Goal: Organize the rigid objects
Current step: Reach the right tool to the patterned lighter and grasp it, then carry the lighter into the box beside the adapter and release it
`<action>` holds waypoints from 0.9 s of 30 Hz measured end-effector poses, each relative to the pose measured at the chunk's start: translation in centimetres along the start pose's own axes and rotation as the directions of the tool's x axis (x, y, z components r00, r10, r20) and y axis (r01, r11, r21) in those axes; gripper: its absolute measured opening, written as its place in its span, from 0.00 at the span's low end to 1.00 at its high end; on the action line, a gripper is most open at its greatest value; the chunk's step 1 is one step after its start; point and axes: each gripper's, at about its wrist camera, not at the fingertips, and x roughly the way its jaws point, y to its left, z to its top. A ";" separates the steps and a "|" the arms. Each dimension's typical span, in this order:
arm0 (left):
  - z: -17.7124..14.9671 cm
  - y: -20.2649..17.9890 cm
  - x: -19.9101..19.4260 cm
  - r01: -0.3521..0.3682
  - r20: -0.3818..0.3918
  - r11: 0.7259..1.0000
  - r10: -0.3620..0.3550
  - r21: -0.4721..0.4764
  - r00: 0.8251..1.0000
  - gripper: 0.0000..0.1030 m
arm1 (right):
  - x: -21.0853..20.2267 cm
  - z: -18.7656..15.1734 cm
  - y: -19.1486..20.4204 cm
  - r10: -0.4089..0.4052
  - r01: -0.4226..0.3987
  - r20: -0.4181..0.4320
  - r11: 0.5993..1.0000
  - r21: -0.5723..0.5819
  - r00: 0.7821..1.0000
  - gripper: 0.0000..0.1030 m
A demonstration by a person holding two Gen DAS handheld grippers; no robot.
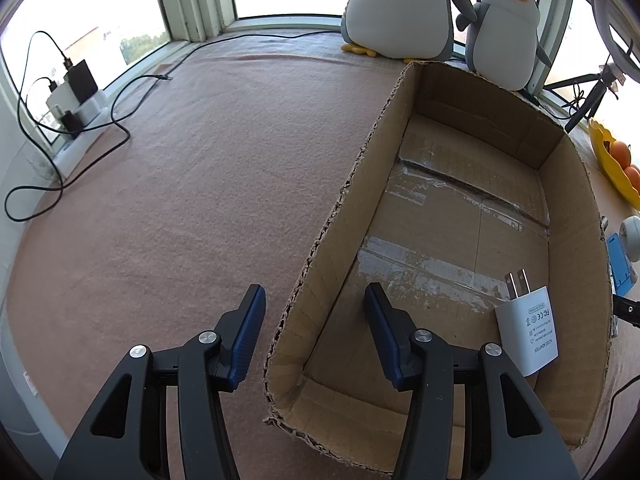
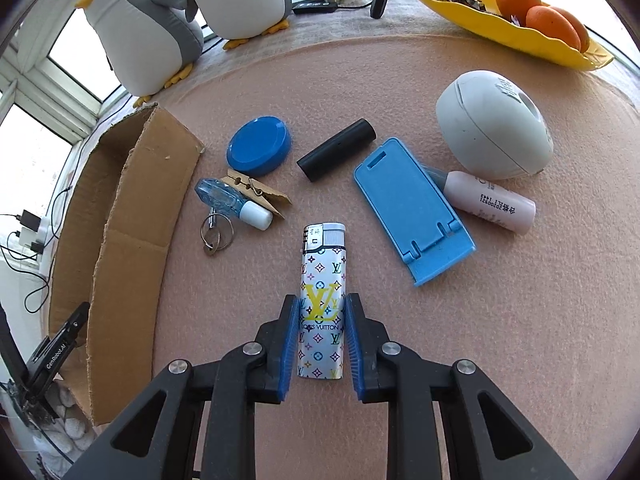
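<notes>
Right gripper [image 2: 322, 312]: we see its blue pads closed against both sides of the patterned lighter [image 2: 322, 300], which lies flat on the pink cloth [image 2: 500, 320], cap toward twelve o'clock. Phone stand [image 2: 412, 208] at two o'clock, blue lid [image 2: 258, 145] at eleven. Left gripper [image 1: 314, 334]: fingers apart, astride the cardboard box [image 1: 348, 208] wall, gripping nothing. White charger [image 1: 528, 330] inside at three o'clock.
</notes>
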 end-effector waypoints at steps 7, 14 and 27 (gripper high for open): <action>0.0 0.0 0.0 -0.001 0.002 1.000 0.001 0.000 1.000 0.49 | -1.9 -0.4 1.4 0.048 -0.048 0.036 0.999 -0.014 0.998 0.20; 0.0 0.0 0.0 0.001 0.003 1.000 -0.001 -0.004 1.000 0.50 | -4.4 -0.7 5.9 0.114 -0.106 0.073 0.988 -0.112 0.991 0.20; -0.2 0.1 0.0 0.012 0.011 1.000 -0.012 -0.009 1.000 0.50 | -4.3 -0.9 14.9 0.187 -0.161 0.063 0.943 -0.292 0.980 0.20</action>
